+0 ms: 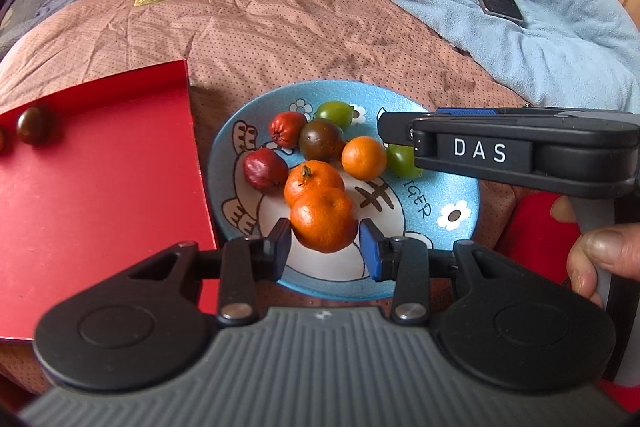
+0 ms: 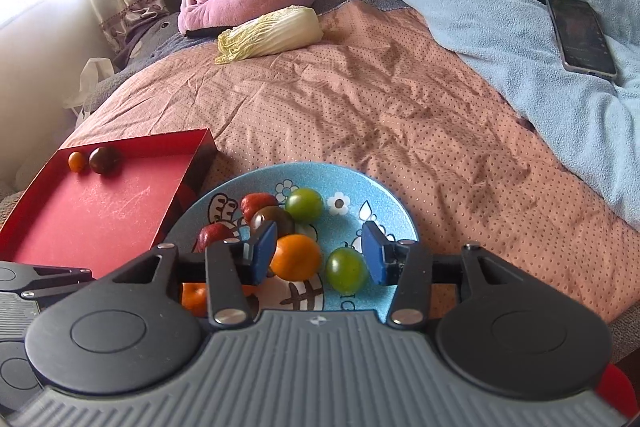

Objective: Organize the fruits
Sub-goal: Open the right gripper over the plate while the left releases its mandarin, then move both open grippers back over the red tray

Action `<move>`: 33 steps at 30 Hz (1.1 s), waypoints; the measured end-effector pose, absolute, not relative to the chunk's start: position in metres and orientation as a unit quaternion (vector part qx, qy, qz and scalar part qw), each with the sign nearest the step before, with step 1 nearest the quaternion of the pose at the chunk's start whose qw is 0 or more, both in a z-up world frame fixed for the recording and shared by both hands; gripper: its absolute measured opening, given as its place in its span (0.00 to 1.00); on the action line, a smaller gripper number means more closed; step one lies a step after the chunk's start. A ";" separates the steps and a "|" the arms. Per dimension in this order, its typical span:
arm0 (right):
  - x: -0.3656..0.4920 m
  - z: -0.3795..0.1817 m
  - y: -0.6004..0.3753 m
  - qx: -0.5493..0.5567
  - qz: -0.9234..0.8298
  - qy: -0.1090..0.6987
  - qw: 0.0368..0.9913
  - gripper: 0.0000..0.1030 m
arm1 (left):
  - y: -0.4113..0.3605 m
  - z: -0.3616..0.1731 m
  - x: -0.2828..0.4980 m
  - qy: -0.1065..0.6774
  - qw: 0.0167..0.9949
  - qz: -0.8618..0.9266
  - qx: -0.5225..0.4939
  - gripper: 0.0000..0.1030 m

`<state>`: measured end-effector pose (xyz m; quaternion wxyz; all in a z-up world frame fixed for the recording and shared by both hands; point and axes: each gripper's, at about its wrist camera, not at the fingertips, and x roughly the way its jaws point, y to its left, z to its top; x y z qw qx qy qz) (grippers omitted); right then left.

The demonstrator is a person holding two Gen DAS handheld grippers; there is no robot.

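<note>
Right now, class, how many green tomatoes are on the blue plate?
2. One green tomato lies at the far side of the blue plate, beside the flower print. The other lies near the right gripper. More could be hidden behind the grippers.

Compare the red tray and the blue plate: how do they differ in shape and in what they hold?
The red tray is rectangular with straight walls; the blue plate is round with a cartoon print. The red tray holds two small fruits at its far edge; the blue plate holds a crowded pile. Both lie side by side on the bedspread.
</note>
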<state>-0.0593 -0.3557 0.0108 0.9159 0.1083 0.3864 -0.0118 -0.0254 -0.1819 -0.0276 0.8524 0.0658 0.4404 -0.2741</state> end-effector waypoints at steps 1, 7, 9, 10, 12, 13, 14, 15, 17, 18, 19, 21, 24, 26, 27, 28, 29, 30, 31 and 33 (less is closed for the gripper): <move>-0.059 0.012 -0.354 0.108 -0.010 0.385 0.916 0.51 | -0.181 -0.026 -0.026 0.439 0.853 -0.275 0.065 0.42; -0.058 0.022 -0.345 0.109 0.002 0.376 0.920 0.52 | -0.173 -0.018 -0.027 0.431 0.859 -0.271 0.055 0.55; -0.057 0.027 -0.341 0.110 0.007 0.372 0.922 0.52 | -0.169 -0.016 -0.027 0.430 0.860 -0.269 0.049 0.55; -0.057 0.029 -0.338 0.110 0.010 0.369 0.923 0.52 | -0.167 -0.014 -0.026 0.429 0.862 -0.267 0.046 0.56; -0.055 0.035 -0.333 0.111 0.018 0.364 0.924 0.52 | -0.161 -0.011 -0.027 0.424 0.866 -0.263 0.042 0.56; -0.055 0.037 -0.330 0.111 0.021 0.362 0.925 0.52 | -0.158 -0.009 -0.026 0.421 0.868 -0.261 0.041 0.56; -0.054 0.041 -0.327 0.111 0.025 0.359 0.926 0.52 | -0.156 -0.008 -0.026 0.418 0.870 -0.259 0.039 0.56; -0.053 0.043 -0.324 0.111 0.030 0.357 0.927 0.52 | -0.152 -0.006 -0.025 0.415 0.872 -0.256 0.037 0.56; -0.050 0.048 -0.316 0.109 0.039 0.354 0.928 0.52 | -0.144 -0.003 -0.023 0.410 0.877 -0.248 0.033 0.56; -0.049 0.050 -0.312 0.108 0.043 0.352 0.929 0.52 | -0.141 -0.002 -0.022 0.408 0.879 -0.244 0.031 0.55; -0.047 0.051 -0.309 0.108 0.048 0.352 0.929 0.52 | -0.137 -0.001 -0.020 0.406 0.881 -0.240 0.030 0.56; -0.043 0.054 -0.301 0.107 0.056 0.351 0.928 0.52 | -0.127 -0.001 -0.016 0.405 0.885 -0.228 0.028 0.56; -0.037 0.056 -0.288 0.105 0.067 0.351 0.928 0.52 | -0.112 -0.001 -0.010 0.406 0.888 -0.213 0.023 0.56; -0.033 0.057 -0.280 0.104 0.075 0.353 0.927 0.53 | -0.101 -0.002 -0.004 0.409 0.890 -0.201 0.020 0.56; -0.031 0.057 -0.276 0.103 0.078 0.354 0.926 0.53 | -0.096 -0.003 -0.002 0.408 0.892 -0.194 0.022 0.55; -0.029 0.058 -0.273 0.102 0.080 0.355 0.926 0.53 | -0.091 -0.003 0.000 0.406 0.894 -0.187 0.025 0.55; -0.027 0.057 -0.268 0.100 0.084 0.356 0.925 0.53 | -0.086 -0.003 0.002 0.405 0.896 -0.181 0.027 0.55; -0.025 0.057 -0.264 0.099 0.087 0.357 0.925 0.53 | -0.081 -0.004 0.004 0.404 0.897 -0.176 0.027 0.55; -0.023 0.057 -0.261 0.098 0.090 0.358 0.924 0.53 | -0.075 -0.004 0.007 0.405 0.898 -0.170 0.025 0.55; -0.019 0.057 -0.252 0.095 0.097 0.360 0.923 0.53 | -0.064 -0.004 0.012 0.405 0.900 -0.160 0.020 0.55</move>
